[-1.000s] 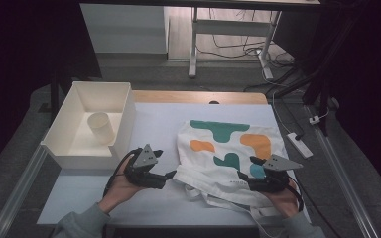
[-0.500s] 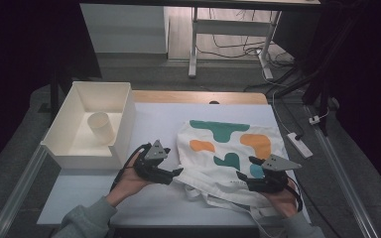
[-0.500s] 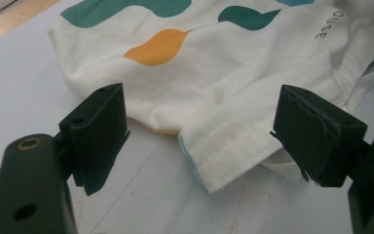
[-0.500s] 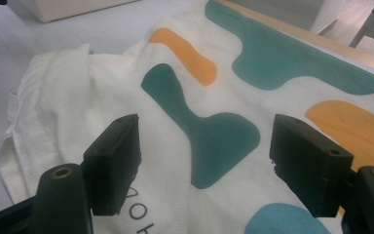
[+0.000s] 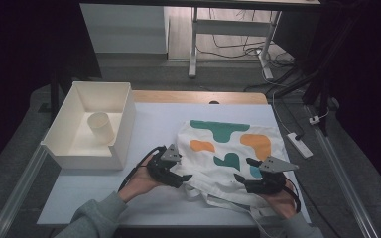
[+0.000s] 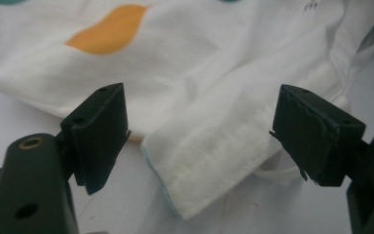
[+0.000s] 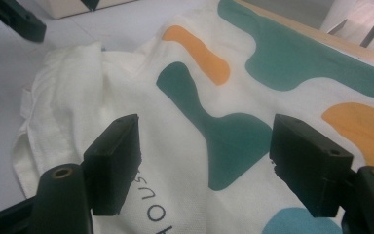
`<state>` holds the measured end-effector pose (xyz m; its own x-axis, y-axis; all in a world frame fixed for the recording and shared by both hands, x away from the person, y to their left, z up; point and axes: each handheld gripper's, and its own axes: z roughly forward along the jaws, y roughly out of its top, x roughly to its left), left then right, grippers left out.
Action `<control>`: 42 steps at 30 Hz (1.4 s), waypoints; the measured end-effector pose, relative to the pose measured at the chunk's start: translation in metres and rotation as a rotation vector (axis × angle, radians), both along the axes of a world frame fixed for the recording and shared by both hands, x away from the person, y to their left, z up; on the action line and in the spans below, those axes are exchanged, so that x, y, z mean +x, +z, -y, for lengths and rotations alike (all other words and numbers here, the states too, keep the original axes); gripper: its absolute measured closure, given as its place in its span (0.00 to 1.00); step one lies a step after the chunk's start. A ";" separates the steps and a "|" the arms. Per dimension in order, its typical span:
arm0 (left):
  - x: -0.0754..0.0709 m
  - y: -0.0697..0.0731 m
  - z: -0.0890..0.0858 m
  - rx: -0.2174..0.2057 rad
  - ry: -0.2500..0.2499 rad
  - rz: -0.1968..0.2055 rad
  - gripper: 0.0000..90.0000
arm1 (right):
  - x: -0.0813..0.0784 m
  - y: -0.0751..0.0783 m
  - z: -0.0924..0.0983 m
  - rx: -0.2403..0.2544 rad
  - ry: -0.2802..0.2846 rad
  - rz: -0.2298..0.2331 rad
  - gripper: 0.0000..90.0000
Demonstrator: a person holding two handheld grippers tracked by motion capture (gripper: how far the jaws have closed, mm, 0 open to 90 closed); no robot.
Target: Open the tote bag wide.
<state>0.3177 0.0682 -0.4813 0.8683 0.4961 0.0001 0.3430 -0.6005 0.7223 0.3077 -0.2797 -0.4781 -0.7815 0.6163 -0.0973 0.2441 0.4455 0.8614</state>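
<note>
Where it lies folded, the tote bag (image 6: 214, 161) sits between the left gripper's (image 6: 199, 131) wide jaws.

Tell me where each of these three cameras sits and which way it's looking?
High view: above the person's side, looking forward and down on the table, tote bag and white bin; forearms, left gripper and right gripper show.
Left gripper view: rides the left gripper, facing the bag's folded strap between open jaws.
Right gripper view: rides the right gripper, facing the bag's printed side.
All three share the tote bag.
</note>
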 end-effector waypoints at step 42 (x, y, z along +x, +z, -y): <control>-0.007 -0.015 -0.003 0.070 -0.032 0.050 0.83 | -0.028 0.017 -0.036 -0.140 0.157 -0.036 0.31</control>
